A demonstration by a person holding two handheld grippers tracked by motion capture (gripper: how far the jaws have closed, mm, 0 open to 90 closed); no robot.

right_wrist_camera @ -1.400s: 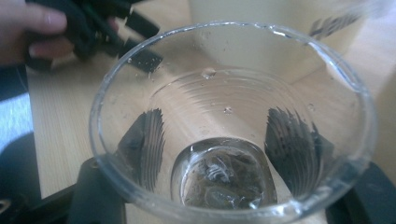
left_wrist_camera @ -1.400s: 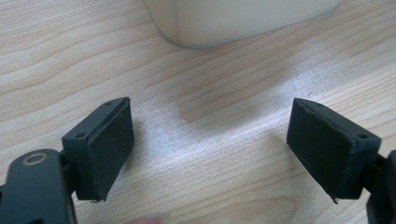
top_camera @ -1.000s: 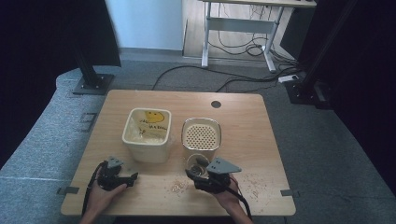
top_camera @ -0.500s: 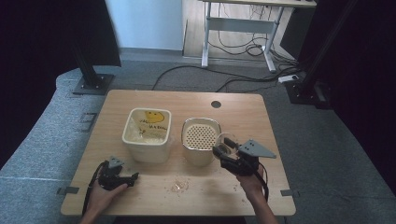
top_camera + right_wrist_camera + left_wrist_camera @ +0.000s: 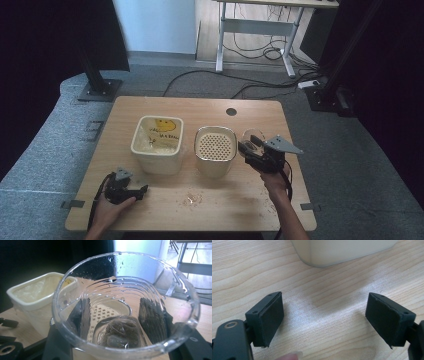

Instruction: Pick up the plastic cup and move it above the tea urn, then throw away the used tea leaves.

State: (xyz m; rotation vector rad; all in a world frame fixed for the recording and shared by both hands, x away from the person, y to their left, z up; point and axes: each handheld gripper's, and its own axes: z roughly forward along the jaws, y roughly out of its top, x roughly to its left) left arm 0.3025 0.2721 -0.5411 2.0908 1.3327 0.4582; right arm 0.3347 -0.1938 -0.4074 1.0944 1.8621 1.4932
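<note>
My right gripper (image 5: pixel 251 148) is shut on a clear plastic cup (image 5: pixel 248 135), held above the table just right of the cream container with a perforated lid (image 5: pixel 215 163). In the right gripper view the cup (image 5: pixel 120 287) is wet inside, with a brownish clump (image 5: pixel 120 336) at its bottom, and the dark fingers (image 5: pixel 151 315) press on both its sides. My left gripper (image 5: pixel 140 190) rests on the table at the front left. Its pads (image 5: pixel 270 316) stand wide open with bare wood between them.
An open cream bin (image 5: pixel 156 159) with a yellow-printed bag inside stands left of the lidded container, and its base (image 5: pixel 342 252) is just ahead of the left gripper. Crumbs (image 5: pixel 192 199) lie scattered on the wooden table (image 5: pixel 150 107) near the front middle.
The right gripper has carried the cup from the table's front middle up and to the right, beside the perforated-lid container. The left gripper has stayed put.
</note>
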